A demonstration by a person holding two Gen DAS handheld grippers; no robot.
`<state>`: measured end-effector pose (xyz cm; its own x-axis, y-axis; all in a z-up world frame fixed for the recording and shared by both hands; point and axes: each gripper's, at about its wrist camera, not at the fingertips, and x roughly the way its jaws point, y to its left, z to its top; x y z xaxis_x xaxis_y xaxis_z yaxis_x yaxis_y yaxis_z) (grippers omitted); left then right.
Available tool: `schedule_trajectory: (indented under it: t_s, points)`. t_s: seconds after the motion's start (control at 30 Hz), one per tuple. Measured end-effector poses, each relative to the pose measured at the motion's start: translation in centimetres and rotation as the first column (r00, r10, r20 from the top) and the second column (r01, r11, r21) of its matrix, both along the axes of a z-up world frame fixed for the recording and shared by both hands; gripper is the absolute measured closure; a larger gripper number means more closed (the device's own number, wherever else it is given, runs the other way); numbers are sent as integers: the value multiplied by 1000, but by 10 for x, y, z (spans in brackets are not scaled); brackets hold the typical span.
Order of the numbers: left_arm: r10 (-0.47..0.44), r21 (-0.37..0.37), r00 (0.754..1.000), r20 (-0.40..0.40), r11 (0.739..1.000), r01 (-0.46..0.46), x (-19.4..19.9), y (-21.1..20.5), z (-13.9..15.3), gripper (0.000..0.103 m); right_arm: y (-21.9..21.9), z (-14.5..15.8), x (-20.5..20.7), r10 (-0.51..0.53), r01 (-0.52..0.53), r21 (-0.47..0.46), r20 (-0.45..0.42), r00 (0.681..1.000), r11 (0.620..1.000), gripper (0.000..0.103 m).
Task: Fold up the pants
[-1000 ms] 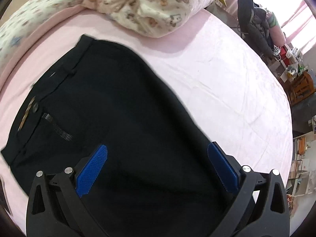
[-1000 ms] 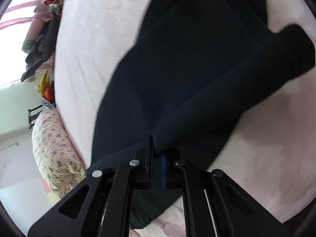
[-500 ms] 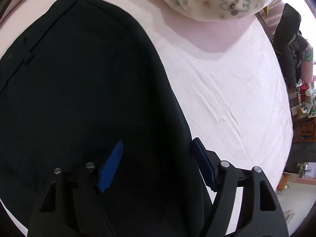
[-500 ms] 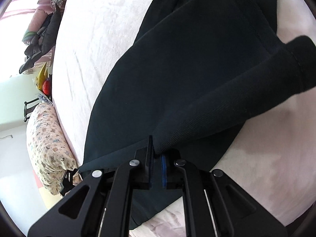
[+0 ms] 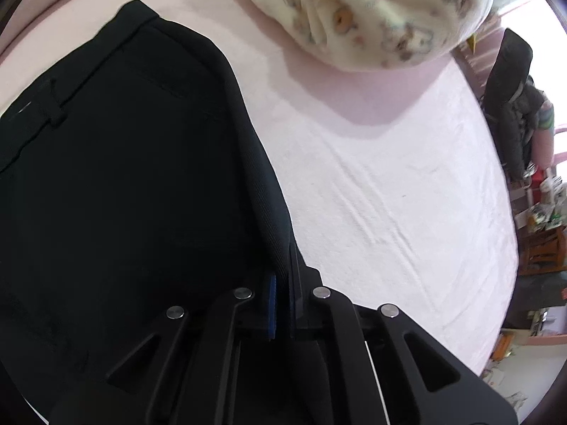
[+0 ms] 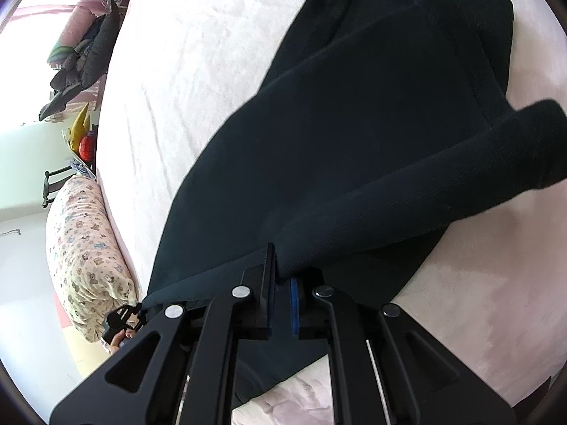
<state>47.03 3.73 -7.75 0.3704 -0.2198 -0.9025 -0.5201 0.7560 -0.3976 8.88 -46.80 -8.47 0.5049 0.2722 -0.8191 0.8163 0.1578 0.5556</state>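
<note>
Black pants [image 5: 124, 184] lie spread on a pink bed, waistband at the upper left of the left wrist view. My left gripper [image 5: 281, 283] is shut on the pants' right-hand edge, a ridge of cloth pinched between its blue pads. In the right wrist view the same pants [image 6: 354, 134] stretch away to the upper right. There my right gripper [image 6: 283, 276] is shut on a raised fold of the black cloth, which runs off as a thick roll toward the right. The left gripper [image 6: 122, 318] shows small at the lower left, at the pants' far edge.
A bear-print pillow [image 5: 372, 14] lies at the head of the pink sheet [image 5: 389, 194], close above the pants. Dark clothes hang on a chair [image 5: 510, 113] beyond the bed's right side, with cluttered shelves behind. In the right wrist view the sheet [image 6: 496, 283] stretches wide.
My left gripper dropped onto the pants' right edge and its jaws closed from wide open onto the cloth. The right gripper kept its hold and barely moved.
</note>
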Motion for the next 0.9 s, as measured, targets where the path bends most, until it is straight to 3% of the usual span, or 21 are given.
schedule_trajectory:
  t_s: [0.43, 0.57, 0.7, 0.77, 0.9]
  points:
    - [29, -120, 986, 166, 993, -9, -94, 57, 47, 100, -42, 41, 6, -29, 38, -89, 96, 995, 995, 97]
    - [91, -177, 973, 210, 983, -54, -130, 67, 64, 100, -53, 59, 18, -19, 35, -119, 135, 991, 992, 97]
    - [115, -150, 955, 272, 986, -76, -170, 61, 86, 100, -59, 74, 29, 2, 23, -147, 169, 986, 989, 97]
    - [143, -153, 952, 271, 983, -104, -202, 65, 87, 100, -60, 81, 30, 12, 18, -163, 180, 984, 987, 97]
    - [243, -169, 953, 183, 962, -213, -250, 72, 61, 100, -59, 75, 16, 2, 23, -163, 151, 989, 986, 97]
